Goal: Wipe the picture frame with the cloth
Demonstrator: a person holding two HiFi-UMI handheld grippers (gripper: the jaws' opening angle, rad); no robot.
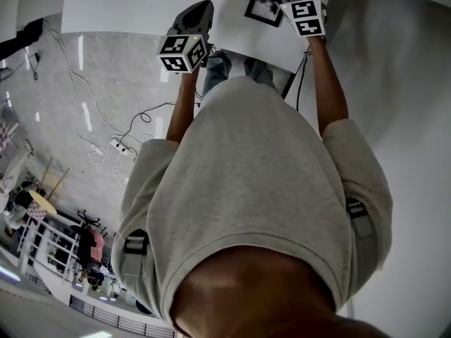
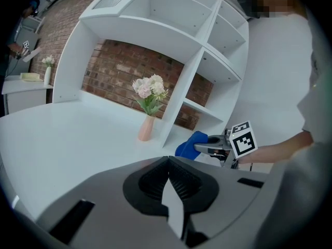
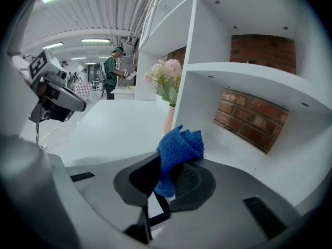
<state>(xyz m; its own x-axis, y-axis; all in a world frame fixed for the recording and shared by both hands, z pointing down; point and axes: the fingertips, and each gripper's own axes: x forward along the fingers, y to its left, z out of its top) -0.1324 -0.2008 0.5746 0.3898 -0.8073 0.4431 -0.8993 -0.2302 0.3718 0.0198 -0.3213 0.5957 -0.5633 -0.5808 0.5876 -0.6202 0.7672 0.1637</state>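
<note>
Right claw [image 3: 165,179] clamped on soft, limp blue cloth [image 3: 179,145], left claw [image 2: 167,180] closed and empty; picture frame [image 1: 262,5] apparently lies flat on white bench [image 1: 134,9] by the right claw: light, rigid, probably slides, so pin its edge.

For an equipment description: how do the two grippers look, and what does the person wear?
The left gripper and right gripper are grey, with black ribbed pads; each carries a white cube with black square markers. The person wears a grey short-sleeved shirt.
</note>
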